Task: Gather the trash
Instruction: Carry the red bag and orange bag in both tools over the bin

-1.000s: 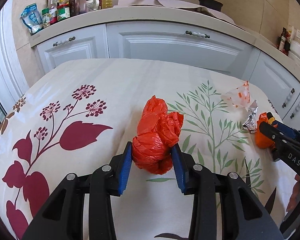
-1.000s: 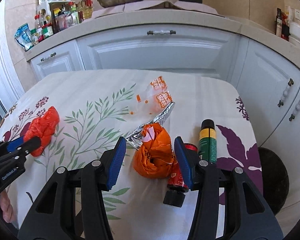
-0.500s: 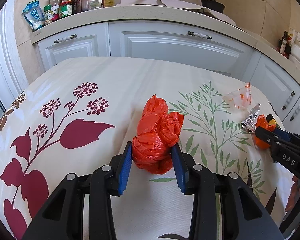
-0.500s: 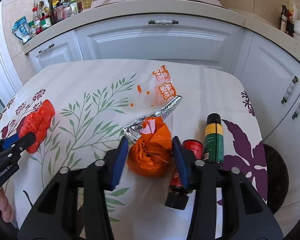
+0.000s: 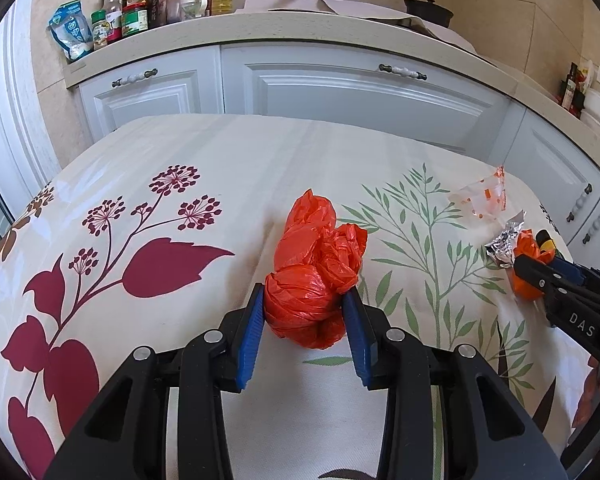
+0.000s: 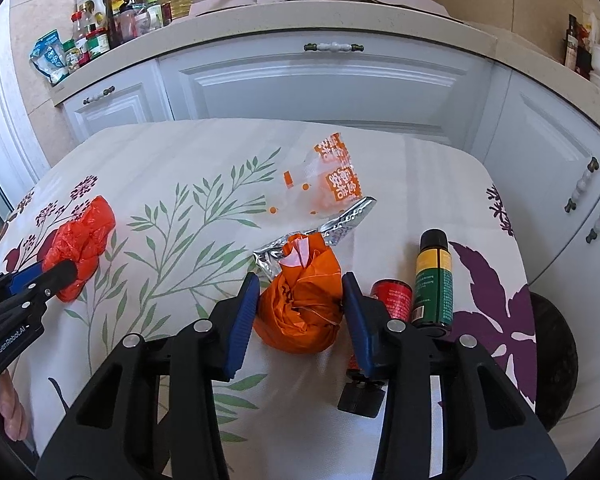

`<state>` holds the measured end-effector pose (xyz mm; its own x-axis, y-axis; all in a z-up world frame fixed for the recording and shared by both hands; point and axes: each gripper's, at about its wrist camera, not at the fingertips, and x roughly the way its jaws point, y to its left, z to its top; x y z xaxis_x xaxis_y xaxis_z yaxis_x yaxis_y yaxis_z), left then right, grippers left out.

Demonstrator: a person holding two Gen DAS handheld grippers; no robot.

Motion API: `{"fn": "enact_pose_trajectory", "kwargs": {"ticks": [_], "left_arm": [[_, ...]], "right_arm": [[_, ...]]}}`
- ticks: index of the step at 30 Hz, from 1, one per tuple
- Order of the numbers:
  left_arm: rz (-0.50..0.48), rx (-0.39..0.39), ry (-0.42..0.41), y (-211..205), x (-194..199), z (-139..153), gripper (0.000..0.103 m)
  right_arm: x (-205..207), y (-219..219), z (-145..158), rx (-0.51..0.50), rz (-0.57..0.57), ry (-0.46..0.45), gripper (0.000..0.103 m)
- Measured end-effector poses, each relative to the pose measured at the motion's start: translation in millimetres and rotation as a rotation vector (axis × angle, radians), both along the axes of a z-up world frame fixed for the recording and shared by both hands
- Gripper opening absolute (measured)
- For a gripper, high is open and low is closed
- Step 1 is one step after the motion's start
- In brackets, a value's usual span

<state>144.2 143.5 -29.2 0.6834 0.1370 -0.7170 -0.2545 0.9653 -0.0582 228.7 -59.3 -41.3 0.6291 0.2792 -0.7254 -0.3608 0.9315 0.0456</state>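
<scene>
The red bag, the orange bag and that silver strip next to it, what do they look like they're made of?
Red bag: thin plastic film, glossy, finely crinkled and bunched. Orange bag: likely the same kind of thin plastic, knotted and creased, slightly less shiny. Silver strip: looks like metallised foil wrapper, mirror-bright with sharp crumples; true foil or foil-coated plastic cannot be told.

Bright daylight, perhaps from the left; fisheye-warped, dark-vignetted edges.
</scene>
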Motion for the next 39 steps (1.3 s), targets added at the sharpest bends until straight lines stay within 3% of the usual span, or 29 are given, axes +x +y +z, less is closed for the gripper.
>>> {"fn": "enact_pose_trajectory", "kwargs": {"ticks": [24,39], "left_arm": [[-0.008,0.007,-0.046,-7,-16,16,0.036],[-0.122,0.017,-0.106,-67,-38,43,0.036]], "right_arm": [[-33,-17,31,0.037,-0.006,-0.101,0.04],[-72,-74,52,0.032,-0.105,-0.171,0.04]]}}
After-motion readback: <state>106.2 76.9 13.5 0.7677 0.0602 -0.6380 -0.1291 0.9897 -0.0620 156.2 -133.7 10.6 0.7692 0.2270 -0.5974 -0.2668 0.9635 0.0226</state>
